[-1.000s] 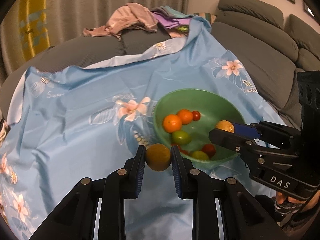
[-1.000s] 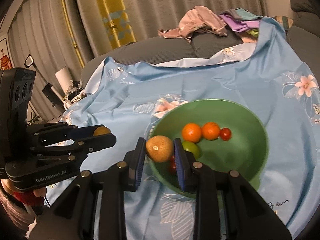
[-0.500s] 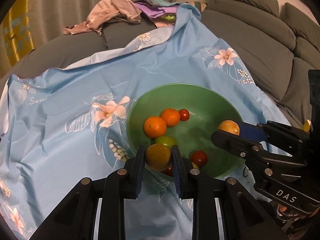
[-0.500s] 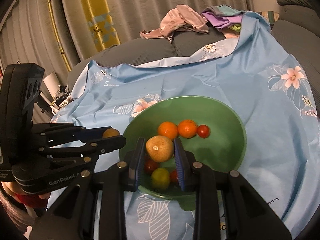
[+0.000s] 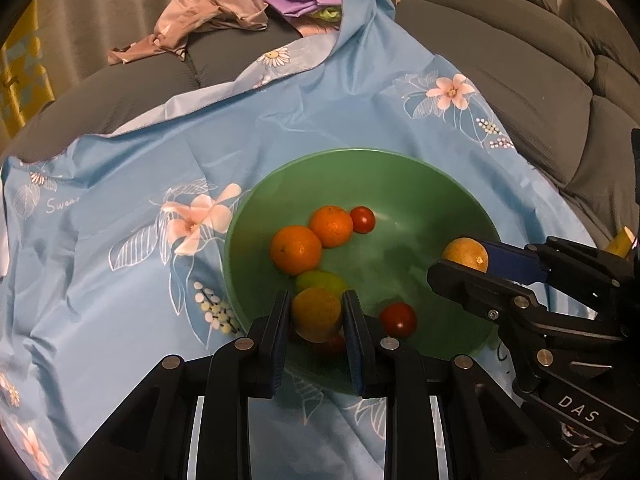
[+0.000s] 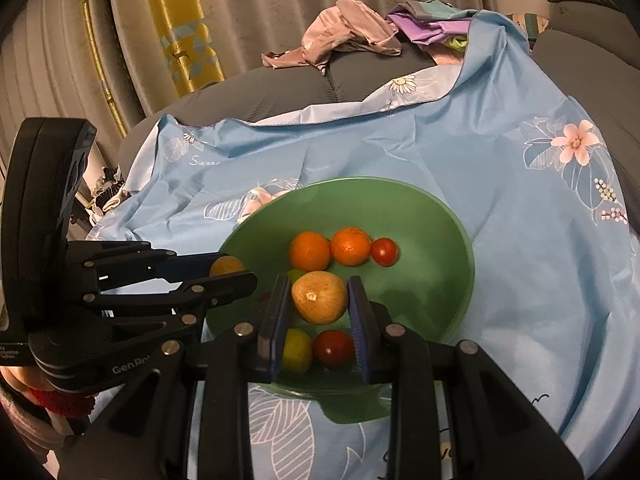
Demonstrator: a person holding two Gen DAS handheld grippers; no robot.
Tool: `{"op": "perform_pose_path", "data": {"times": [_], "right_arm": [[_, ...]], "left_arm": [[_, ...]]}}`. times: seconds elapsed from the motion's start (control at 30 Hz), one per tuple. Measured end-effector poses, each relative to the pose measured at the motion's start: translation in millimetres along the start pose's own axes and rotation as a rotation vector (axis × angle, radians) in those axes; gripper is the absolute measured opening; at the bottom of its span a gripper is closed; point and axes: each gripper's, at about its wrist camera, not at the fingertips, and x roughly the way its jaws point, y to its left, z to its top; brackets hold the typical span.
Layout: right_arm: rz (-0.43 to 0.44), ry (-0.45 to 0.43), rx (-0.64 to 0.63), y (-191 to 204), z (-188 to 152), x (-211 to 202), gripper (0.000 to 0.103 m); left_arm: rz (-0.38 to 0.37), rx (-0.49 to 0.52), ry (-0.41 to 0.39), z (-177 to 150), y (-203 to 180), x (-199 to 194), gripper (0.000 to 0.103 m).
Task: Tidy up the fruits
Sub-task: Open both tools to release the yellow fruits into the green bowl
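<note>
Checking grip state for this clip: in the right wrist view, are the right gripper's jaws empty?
No. The right gripper is shut on a yellowish-orange fruit, pinched between its blue pads over the green bowl.

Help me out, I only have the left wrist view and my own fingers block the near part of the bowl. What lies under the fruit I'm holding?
Observer: A yellow-green fruit sits beside a red tomato in the green bowl.
Operator: What does the right gripper's fruit look like head-on?
Observer: The right gripper is shut on a tan-orange fruit with a pale scar.
Operator: Anything behind my left gripper?
Observer: A red cuff at the wrist.
</note>
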Motion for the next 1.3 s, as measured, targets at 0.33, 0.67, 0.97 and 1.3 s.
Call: {"op": "perform_pose_path", "data": {"times": [0.33,0.67,0.97,1.3], "right_arm": [[-0.038,0.027,0.010,-12.5,0.4,5.1,0.030],[-0.062,0.034,-0.002,-13.9,-0.8,9.0,0.030],[-0.077,0.034,-0.008,-14.4,0.4,9.0,0.031],[-0.082,0.030,-0.002,-15.2,-0.4,7.4,0.031]], "left_arm": [[0.032,0.046,0.039,5.6,-11.9,14.7,0.025],[0.070,0.070,0.078,7.0,-18.9,27.4,0.025],[0.072,0.070,0.087,8.1,-21.0,28.6,0.025],[0.070,0.061,0.086,8.9,-19.6,26.0,0.025]]}}
